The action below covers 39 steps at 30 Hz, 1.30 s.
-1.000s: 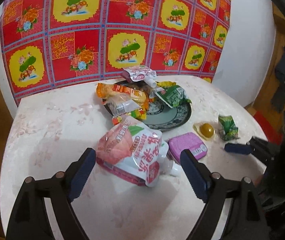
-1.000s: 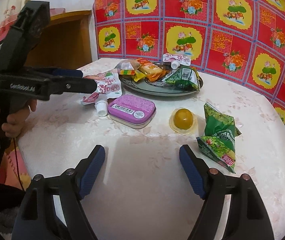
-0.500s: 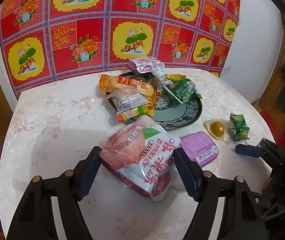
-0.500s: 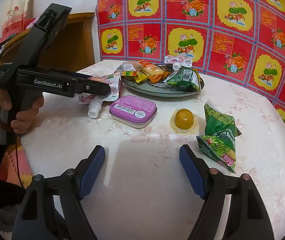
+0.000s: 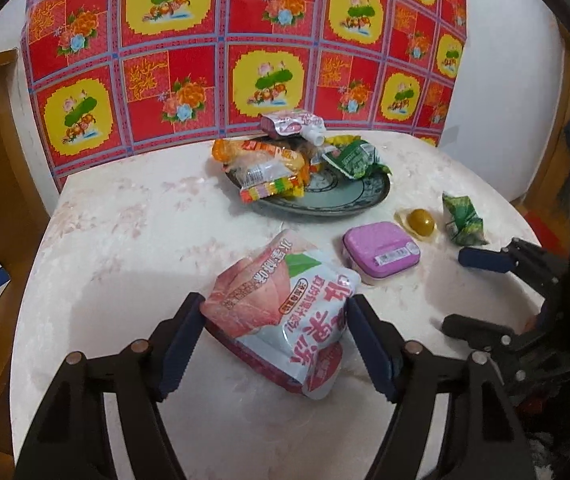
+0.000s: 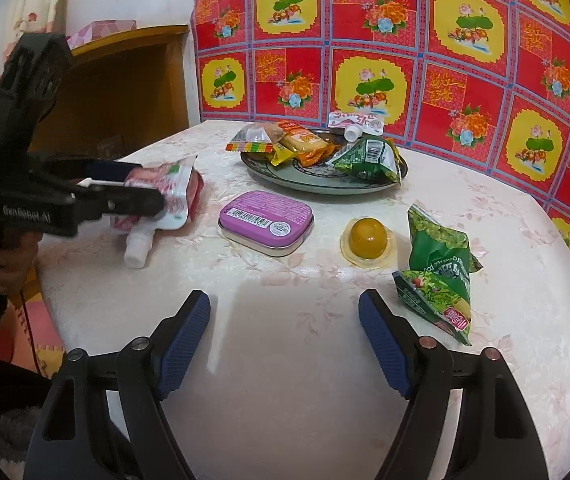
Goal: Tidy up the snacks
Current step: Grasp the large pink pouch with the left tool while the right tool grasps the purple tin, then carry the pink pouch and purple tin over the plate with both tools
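My left gripper (image 5: 275, 344) is shut on a pink peach drink pouch (image 5: 285, 312), its pads pressing both sides; the pouch lies on the round table (image 5: 133, 232). In the right wrist view the left gripper (image 6: 141, 188) grips that pouch (image 6: 173, 196), with its white cap (image 6: 137, 246) pointing toward the table edge. My right gripper (image 6: 285, 344) is open and empty above the near table. A patterned plate (image 6: 325, 184) at the back holds several snack packets.
A purple tin (image 6: 267, 222), a yellow jelly cup (image 6: 368, 240) and a green snack bag (image 6: 439, 272) lie on the table before the plate. A red and yellow flowered cloth (image 6: 405, 60) hangs behind. A wooden cabinet (image 6: 125, 84) stands at the left.
My left gripper has moved forward around the peach pouch and closed its jaws onto it. The pouch shifted slightly. My right gripper has stayed open and almost still.
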{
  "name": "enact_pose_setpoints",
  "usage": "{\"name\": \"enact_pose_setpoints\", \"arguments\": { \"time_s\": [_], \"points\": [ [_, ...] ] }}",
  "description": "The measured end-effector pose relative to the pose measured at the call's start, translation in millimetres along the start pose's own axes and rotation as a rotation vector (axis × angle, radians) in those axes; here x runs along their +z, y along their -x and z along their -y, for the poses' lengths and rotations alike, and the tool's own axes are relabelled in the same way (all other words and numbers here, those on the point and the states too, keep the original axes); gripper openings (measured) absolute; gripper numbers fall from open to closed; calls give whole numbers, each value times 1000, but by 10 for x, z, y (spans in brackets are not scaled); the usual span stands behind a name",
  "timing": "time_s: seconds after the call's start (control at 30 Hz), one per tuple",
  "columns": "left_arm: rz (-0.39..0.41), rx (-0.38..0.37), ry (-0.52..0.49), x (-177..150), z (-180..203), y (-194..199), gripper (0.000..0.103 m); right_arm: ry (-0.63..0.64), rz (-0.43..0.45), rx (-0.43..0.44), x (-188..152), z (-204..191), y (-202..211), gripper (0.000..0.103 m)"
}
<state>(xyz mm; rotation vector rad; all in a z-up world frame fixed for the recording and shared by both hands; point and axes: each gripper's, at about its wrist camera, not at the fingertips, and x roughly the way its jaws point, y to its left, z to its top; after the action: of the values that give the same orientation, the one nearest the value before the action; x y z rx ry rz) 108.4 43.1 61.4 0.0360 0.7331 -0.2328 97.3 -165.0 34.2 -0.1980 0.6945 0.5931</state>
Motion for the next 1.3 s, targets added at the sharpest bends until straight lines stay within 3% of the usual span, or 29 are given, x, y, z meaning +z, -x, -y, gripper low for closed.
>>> {"name": "enact_pose_setpoints", "arguments": {
  "time_s": [0.2,0.43,0.73,1.07,1.3],
  "points": [
    [37,-23,47,-54,-75,-30,77,-52,-92,-16,115,0,-17,79],
    [61,-3,57,-77,-89,-13,77,-135,-85,40,244,-29,-99,79],
    [78,18,43,-100,-55,4,77,-154,-113,-36,459,-86,-329,78],
    [98,39,41,-130,-33,21,77,-142,-119,-53,655,-113,-514,70],
    [99,33,26,-126,-17,17,77,-133,-107,-17,561,-78,-453,66]
  ]
}}
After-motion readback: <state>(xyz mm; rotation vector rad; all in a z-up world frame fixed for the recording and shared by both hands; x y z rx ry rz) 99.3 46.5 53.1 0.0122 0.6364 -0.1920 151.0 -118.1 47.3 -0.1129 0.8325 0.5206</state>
